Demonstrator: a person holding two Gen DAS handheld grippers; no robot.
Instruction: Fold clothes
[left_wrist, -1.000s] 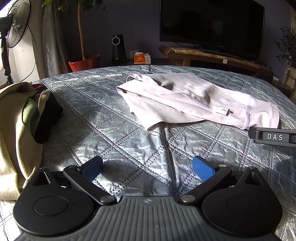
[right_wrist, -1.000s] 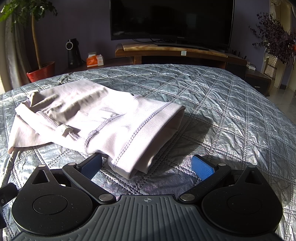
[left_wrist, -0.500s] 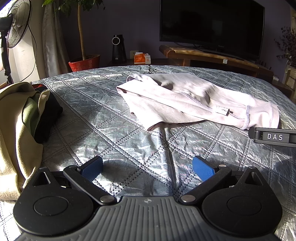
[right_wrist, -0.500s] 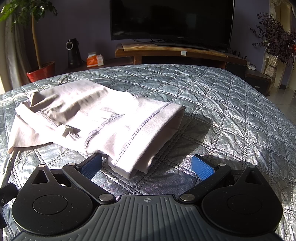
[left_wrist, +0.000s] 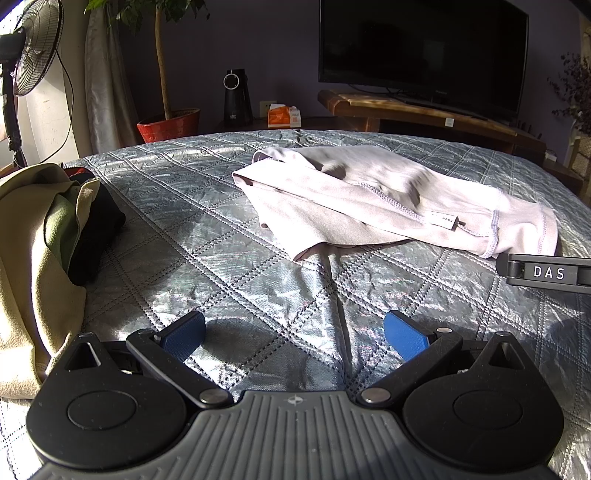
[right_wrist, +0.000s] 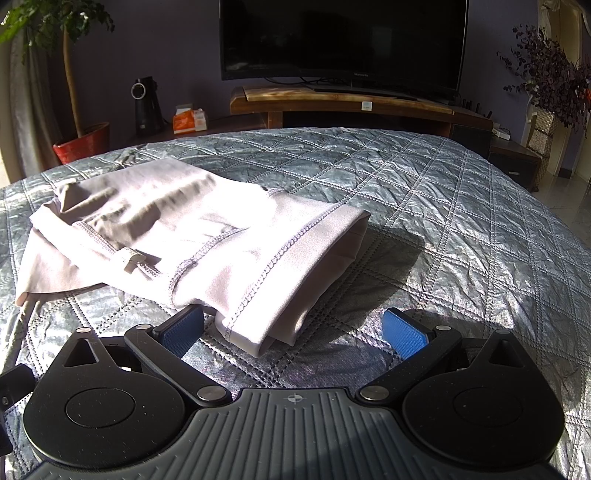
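Observation:
A pale grey-lilac garment (left_wrist: 388, 199) lies loosely folded on the silver quilted bed cover (left_wrist: 221, 236), ahead and to the right in the left wrist view. My left gripper (left_wrist: 293, 332) is open, low over bare quilt, short of the garment. In the right wrist view the same garment (right_wrist: 177, 236) fills the left half, its stitched hem end reaching between the blue pads. My right gripper (right_wrist: 293, 328) is open, with that hem corner just inside its left pad (right_wrist: 184, 330). The right gripper's black body, marked DAS (left_wrist: 546, 273), shows at the left view's right edge.
A heap of olive, green and black clothes (left_wrist: 44, 240) lies at the bed's left side. Beyond the bed stand a fan (left_wrist: 29, 48), a potted plant in a red pot (left_wrist: 170, 123), a black speaker (left_wrist: 236, 96), a tissue box (left_wrist: 282, 116) and a TV (right_wrist: 343, 40) on a wooden bench.

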